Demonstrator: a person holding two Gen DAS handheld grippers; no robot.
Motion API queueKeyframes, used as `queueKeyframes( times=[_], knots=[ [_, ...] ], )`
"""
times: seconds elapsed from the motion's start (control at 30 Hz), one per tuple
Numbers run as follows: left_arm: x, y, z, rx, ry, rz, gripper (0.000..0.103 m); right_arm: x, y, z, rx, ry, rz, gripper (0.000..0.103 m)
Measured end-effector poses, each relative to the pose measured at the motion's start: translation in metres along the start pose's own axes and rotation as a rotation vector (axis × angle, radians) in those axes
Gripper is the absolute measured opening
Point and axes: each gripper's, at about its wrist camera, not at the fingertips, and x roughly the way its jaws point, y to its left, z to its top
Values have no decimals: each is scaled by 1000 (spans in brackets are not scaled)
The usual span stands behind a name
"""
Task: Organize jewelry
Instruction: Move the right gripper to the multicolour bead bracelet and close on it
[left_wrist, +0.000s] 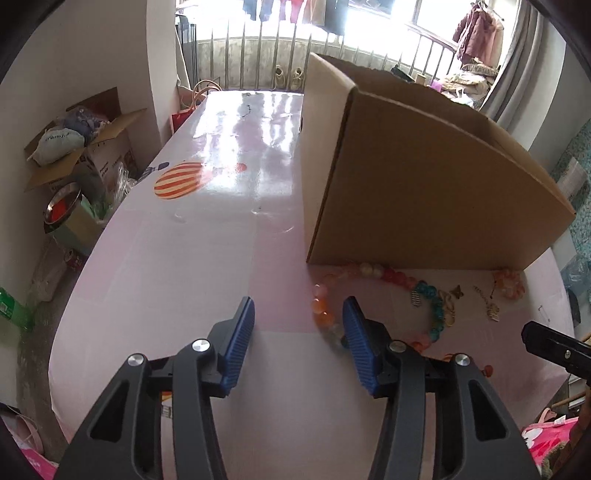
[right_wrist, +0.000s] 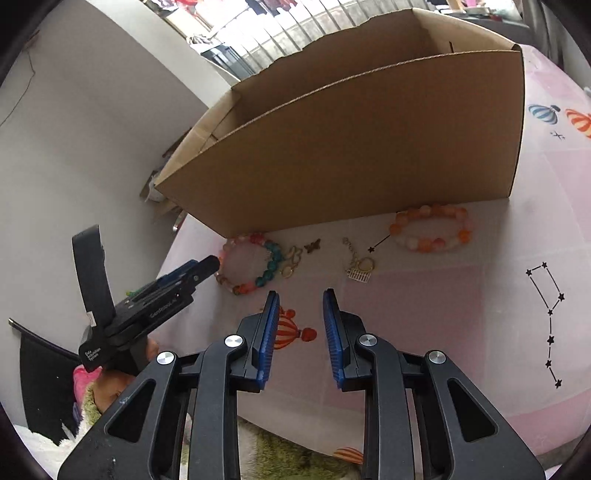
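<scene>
Pink tablecloth (right_wrist: 480, 314) printed with striped balloons and star lines is stretching under both of my tools, with a tall cardboard box (right_wrist: 351, 147) standing open-topped on it toward the upper middle of the right wrist view. Starting at the left of that view, my left gripper (right_wrist: 207, 266) is reaching in from the lower left, its tip hanging just beside the mixed pink, teal and orange bead bracelet (right_wrist: 251, 264), which is lying against the foot of the box. Moving rightward, small gold charms (right_wrist: 293, 260) are lying next to that bracelet, then a gold chain with a comb-shaped pendant (right_wrist: 360, 271), and farther right an orange and white bead bracelet (right_wrist: 430, 229) is resting near the box's corner. At the bottom centre my right gripper (right_wrist: 300, 293) is hovering over the cloth with its blue pads parted and nothing between them. Seen from the left wrist, my left gripper's pads are likewise standing apart and empty, the bracelet lying just right of them.
</scene>
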Motion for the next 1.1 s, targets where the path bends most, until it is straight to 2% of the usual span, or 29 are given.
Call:
queueKeyframes(
  times=[0.1,0.13,0.2,0.27,0.3,0.33,0.43,0.53,0.63,0.87,1.1],
  knots=[
    [8,-13,3,78,-12,47,45,6,-2,-6,5,17,-4,25],
    [10,-18,4,106,-18,67,40,8,-2,-6,10,19,-6,25],
    [12,-23,6,128,-27,59,27,11,-3,-5,15,20,-10,25],
    [13,-32,5,168,-35,67,10,13,-4,-4,17,19,-14,25],
    [13,-37,3,193,-41,81,9,9,-5,-5,18,18,-14,24],
    [12,-41,2,205,-47,81,9,9,-7,-6,20,17,-14,23],
    [-3,-41,-4,165,-56,-29,8,5,-7,-9,17,7,-9,21],
    [-25,-42,-11,129,-69,-107,9,-1,-7,-11,2,-12,-3,20],
    [-38,-42,-21,106,-67,-152,9,-2,-6,-13,-15,-23,11,19],
    [-30,-36,-40,60,-3,-143,9,21,11,-11,-60,38,43,22],
    [-26,-28,-40,49,-3,-138,9,34,19,2,-98,41,21,22]
  ],
)
